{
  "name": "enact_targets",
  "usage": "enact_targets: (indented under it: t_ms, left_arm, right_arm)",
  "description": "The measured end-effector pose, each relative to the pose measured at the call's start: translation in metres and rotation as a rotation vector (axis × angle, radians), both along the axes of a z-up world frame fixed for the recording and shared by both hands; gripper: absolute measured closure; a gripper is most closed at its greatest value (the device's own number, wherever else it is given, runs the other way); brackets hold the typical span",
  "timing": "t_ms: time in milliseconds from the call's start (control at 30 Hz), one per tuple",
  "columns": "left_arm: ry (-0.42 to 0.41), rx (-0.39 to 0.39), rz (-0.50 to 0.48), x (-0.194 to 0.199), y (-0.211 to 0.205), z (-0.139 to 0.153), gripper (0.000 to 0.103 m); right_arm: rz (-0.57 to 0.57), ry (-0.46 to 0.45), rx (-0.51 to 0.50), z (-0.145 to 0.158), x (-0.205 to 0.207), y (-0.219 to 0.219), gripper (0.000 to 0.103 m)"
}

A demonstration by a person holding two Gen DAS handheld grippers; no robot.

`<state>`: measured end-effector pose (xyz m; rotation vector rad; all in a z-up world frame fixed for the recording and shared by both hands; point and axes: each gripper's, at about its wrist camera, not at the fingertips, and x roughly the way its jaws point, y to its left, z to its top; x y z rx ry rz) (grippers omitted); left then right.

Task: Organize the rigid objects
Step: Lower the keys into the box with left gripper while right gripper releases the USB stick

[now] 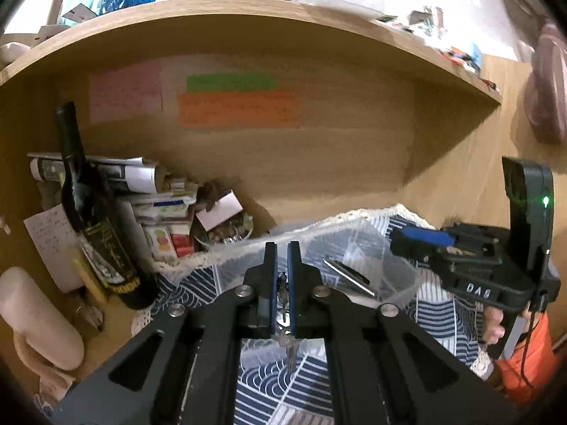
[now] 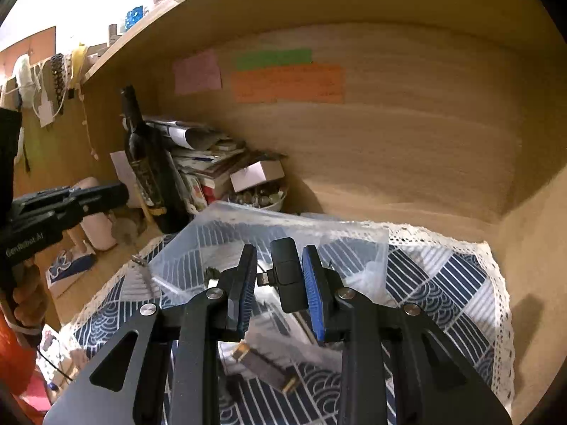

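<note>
Left wrist view only: left gripper [image 1: 282,253] clamped on hanging keys [image 1: 285,322], near the clear bin [image 1: 400,269]. Right wrist view only: right gripper [image 2: 280,258], jaws apart, black adapter [image 2: 288,276] between, touching the right pad, above the bin.

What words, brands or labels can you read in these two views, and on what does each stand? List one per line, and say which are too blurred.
"DAS": raised letters on the right gripper body.
"GenRobot AI": side of the left gripper body, faint.
Wine bottle label: gold print, too blurred.
Pink note, green note, orange note: handwriting too blurred.
White sheet beside the bottle: too small.
</note>
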<state>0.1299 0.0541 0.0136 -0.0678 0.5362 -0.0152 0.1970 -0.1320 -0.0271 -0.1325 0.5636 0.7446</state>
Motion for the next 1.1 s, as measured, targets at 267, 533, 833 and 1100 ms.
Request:
enact_targets:
  t_ms: [267, 533, 833, 1100]
  left_arm:
    - [0.020, -0.029, 0.010, 0.031, 0.011, 0.000, 0.099]
    - [0.148, -0.029, 0.012, 0.064, 0.014, -0.047, 0.099]
    - [0.265, -0.047, 0.018, 0.079, 0.019, -0.090, 0.099]
    - [0.257, -0.028, 0.029, 0.070, 0.017, -0.086, 0.092]
  right_arm:
    - [0.018, 0.028, -0.017, -0.007, 0.023, 0.014, 0.079]
    - [0.013, 0.111, -0.108, -0.044, 0.051, 0.031, 0.079]
    - [-0.005, 0.151, -0.203, -0.073, 0.061, 0.039, 0.078]
    - [-0.008, 0.129, -0.211, -0.066, 0.058, 0.040, 0.072]
